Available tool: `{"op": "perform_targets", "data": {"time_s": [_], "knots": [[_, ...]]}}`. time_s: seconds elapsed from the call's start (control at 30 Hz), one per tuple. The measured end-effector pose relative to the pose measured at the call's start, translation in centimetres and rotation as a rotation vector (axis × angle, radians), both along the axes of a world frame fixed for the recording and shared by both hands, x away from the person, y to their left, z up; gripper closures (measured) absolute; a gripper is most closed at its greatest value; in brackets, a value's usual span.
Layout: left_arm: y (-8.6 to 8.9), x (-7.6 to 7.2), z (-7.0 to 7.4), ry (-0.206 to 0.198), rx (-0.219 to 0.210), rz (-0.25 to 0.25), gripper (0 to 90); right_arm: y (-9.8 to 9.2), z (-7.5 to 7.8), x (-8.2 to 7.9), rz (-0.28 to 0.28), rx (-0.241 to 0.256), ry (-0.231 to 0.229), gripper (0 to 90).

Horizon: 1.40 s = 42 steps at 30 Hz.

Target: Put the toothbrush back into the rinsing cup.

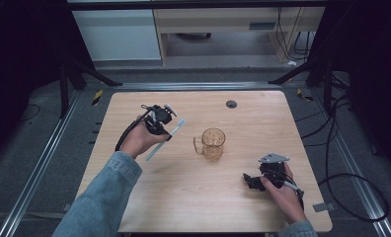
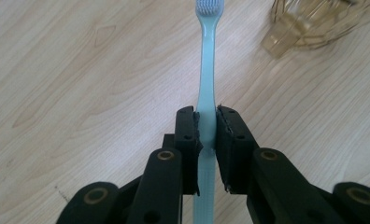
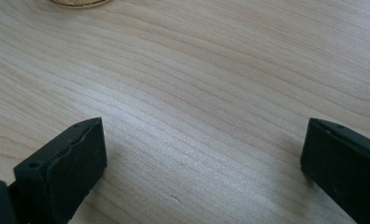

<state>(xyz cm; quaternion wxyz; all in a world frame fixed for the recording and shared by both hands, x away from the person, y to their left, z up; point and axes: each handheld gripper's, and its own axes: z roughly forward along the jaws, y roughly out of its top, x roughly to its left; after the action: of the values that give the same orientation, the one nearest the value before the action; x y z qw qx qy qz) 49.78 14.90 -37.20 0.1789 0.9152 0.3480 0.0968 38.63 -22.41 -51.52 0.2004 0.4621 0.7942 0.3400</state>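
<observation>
Left gripper view: toothbrush clamped mid-handle by left gripper, bristles at top centre, mug at upper right. High view: toothbrush left of centre, raised over table, mug just right. Best done by keeping the clamp firm, tilting upright, lowering inside the rim without knocking. Right gripper wide open, idle lower right. No readable writing.

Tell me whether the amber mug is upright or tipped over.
Upright: the amber mug stands on its base on the table, with its open mouth facing up.
</observation>
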Motion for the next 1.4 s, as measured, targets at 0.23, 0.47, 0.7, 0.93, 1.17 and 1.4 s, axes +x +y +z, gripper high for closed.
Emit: {"op": "perform_targets", "data": {"time_s": [0.23, 0.47, 0.7, 0.93, 1.17, 1.4], "knots": [[-0.8, 0.0, 0.6, -0.056, -0.061, 0.015, 78.5, -0.1, 0.0, -0.2, 0.009, 0.001, 0.001, 0.7], [-2.1, -0.2, 1.1, -0.140, -0.164, 0.018, 78.6, -0.1, 0.0, -0.2, 0.011, 0.001, 0.000, 0.6], [-2.9, -0.2, 1.8, -0.192, -0.222, 0.020, 78.6, -0.1, 0.0, -0.2, 0.012, 0.000, 0.000, 0.7], [-3.0, -0.4, 2.1, -0.255, -0.264, 0.042, 78.6, -0.1, 0.0, -0.2, 0.023, -0.002, -0.001, 0.7], [-3.3, -1.0, 2.3, -0.377, -0.329, 0.081, 78.6, -0.1, 0.0, -0.2, 0.025, -0.002, -0.002, 0.6], [-3.5, -1.3, 2.4, -0.402, -0.370, 0.091, 78.6, -0.1, 0.0, -0.2, 0.024, -0.001, 0.000, 0.9]]}}
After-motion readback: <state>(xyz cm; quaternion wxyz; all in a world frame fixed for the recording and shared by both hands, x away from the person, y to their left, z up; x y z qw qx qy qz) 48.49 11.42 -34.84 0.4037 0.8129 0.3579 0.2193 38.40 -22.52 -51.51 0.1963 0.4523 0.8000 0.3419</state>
